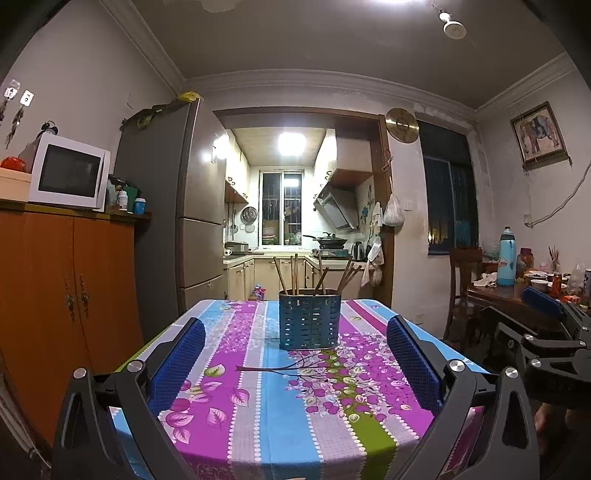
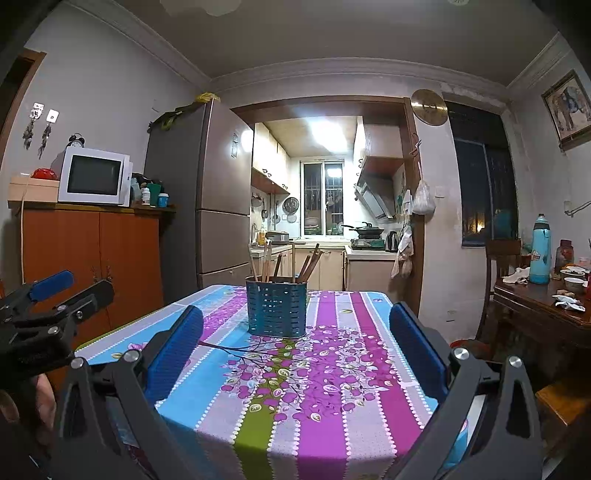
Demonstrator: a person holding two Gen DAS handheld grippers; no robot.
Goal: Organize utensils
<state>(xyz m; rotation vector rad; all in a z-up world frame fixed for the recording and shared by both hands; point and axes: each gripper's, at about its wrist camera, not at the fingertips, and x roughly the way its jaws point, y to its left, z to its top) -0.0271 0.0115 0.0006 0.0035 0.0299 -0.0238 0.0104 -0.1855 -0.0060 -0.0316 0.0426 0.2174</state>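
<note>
Both fisheye views are dim and warm, lit mainly by a ceiling lamp (image 1: pixel 397 1) overhead that blows out to white at the top edge, and by a glaring panel light (image 1: pixel 291 143) in the kitchen beyond the doorway. Straight lines bow strongly toward the edges, with black vignetting in the corners. The fridge door (image 2: pixel 226 162) carries bright reflections, and the near edge of the surface (image 2: pixel 332 435) falls into shadow.

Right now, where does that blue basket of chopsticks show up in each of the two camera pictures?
Left wrist view: the blue basket stands just right of centre, between the open fingers.
Right wrist view: the blue basket stands left of centre, nearer the left finger.
Shared landmark: the round gold wall clock, upper right of the kitchen doorway.
</note>
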